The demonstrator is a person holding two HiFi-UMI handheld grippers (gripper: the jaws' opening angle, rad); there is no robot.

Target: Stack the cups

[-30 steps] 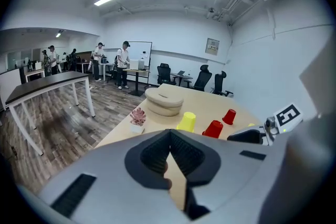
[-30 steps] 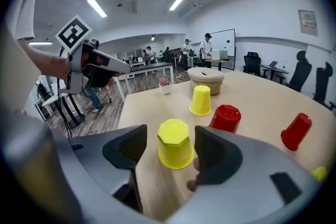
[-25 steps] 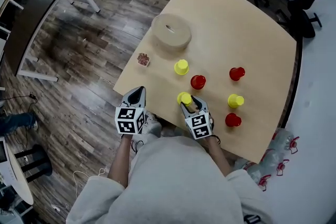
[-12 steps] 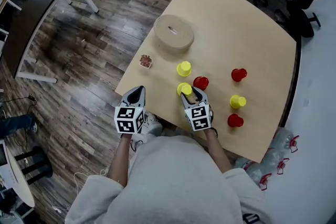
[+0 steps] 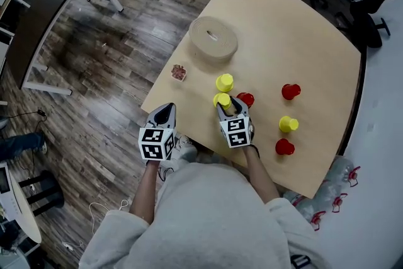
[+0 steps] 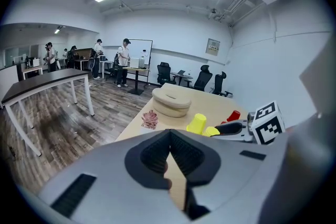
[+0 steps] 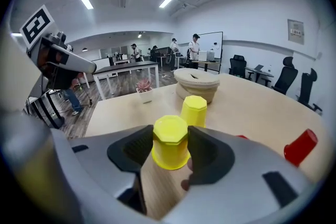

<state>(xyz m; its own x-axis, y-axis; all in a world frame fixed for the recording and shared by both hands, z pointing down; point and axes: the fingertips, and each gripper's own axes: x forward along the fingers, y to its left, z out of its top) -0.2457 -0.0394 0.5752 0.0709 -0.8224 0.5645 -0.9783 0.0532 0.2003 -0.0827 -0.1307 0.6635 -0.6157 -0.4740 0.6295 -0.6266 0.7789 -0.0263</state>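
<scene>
Firmly clamped between the jaws of the right gripper (image 7: 170, 136), a yellow cup (image 7: 169, 147) sits near the front edge of the table (image 5: 283, 22), just short of a second yellow cup (image 7: 194, 110) standing inverted beyond it. The held cup is base up and mouth down, its long axis vertical. It looks like light, thin-walled plastic, smooth and liable to flex, so a gentle squeeze across the mid-wall seems wisest. The left gripper (image 6: 169, 136), jaws pressed together on nothing, hangs beside the table's edge.
</scene>
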